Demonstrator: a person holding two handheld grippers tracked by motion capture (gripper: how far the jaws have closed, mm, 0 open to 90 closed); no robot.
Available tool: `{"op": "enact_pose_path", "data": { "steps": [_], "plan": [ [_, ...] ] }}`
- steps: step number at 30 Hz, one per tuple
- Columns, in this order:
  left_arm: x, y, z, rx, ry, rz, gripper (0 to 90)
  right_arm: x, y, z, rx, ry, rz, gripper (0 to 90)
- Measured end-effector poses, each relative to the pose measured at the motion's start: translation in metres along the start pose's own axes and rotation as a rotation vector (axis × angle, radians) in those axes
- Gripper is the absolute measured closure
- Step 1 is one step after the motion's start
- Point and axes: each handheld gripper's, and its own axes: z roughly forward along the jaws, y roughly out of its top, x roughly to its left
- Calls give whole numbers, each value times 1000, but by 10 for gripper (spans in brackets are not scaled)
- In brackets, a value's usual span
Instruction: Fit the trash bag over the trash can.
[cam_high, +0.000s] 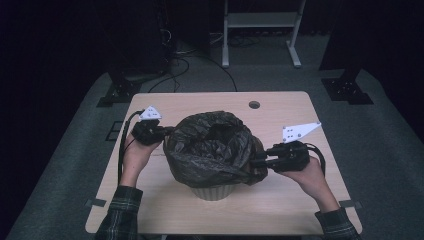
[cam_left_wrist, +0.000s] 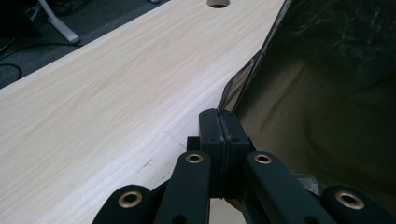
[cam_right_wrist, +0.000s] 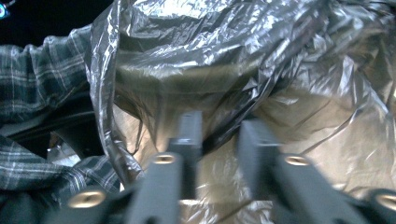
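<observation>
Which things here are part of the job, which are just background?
In use: black bin bag; ribbed bin under it; left gripper, shut on the bag's edge; right gripper, jaws apart at the bag.
Background: table; white frame; floor cables.

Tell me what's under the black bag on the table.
A pale ribbed bin stands under the bag; its lower wall shows below the plastic. The bag covers the bin's rim and upper wall, so whether it sits all the way round can't be told.
</observation>
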Motion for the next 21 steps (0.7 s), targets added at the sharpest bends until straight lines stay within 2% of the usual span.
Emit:
{"op": "enact_pose_path", "data": {
  "steps": [1,2,12,16,19,21],
  "plan": [
    [0,0,-1,2,1,2,898,3,-2,2,14,8,-14,876],
    [0,0,-1,2,1,2,898,4,-3,3,22,6,-21,893],
    [-3,-8,5,20,-11,-2,898,6,-17,15,98,1,-21,900],
    [-2,-11,12,44,-18,-10,898,5,-23,19,135,-25,-22,900],
    [-3,-12,15,54,-20,-10,898,4,-25,20,139,-26,-22,900],
    [-3,-14,20,83,-29,-7,898,4,-28,23,160,-28,-20,900]
  ]
}}
